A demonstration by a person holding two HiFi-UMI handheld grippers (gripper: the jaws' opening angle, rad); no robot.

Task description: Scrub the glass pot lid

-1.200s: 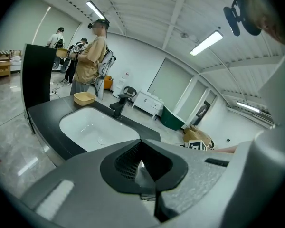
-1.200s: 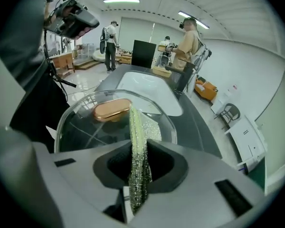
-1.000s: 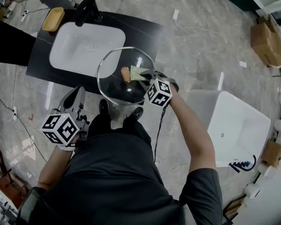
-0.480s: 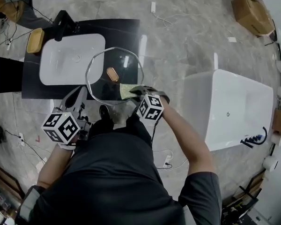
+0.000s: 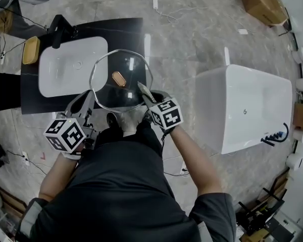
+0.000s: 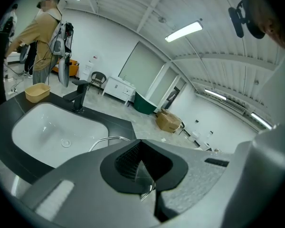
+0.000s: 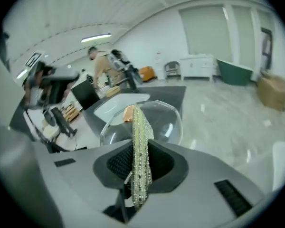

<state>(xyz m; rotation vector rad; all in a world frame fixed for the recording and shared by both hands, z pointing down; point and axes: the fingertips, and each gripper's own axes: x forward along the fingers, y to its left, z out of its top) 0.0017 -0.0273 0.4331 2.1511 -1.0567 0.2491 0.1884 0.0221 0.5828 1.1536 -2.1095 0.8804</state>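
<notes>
A large showroom-like room spreads around a black counter: pale walls, a ribbed white ceiling with strip lights, and a glossy grey stone floor with loose cables lying on it. To the right of the counter, well apart from it, stands a white bathtub. Sunk into the counter is a white basin. Beyond the counter's far right, near the wall, sit cardboard boxes. A person in a tan top stands behind the counter's far left end.

The glass pot lid hangs at the counter's near right corner, overlapping its front edge in the head view. At the back of the counter, behind the basin, is a black faucet, and on the counter's left end lies a tan tray.

Just in front of the counter, the left gripper has its jaws pinched onto the lid's near-left rim. The right gripper, off the counter's near right corner, clamps a green glittery scouring cloth whose tip meets the lid's right rim. A small tan knob sits at the lid's centre, over the counter's front edge.
</notes>
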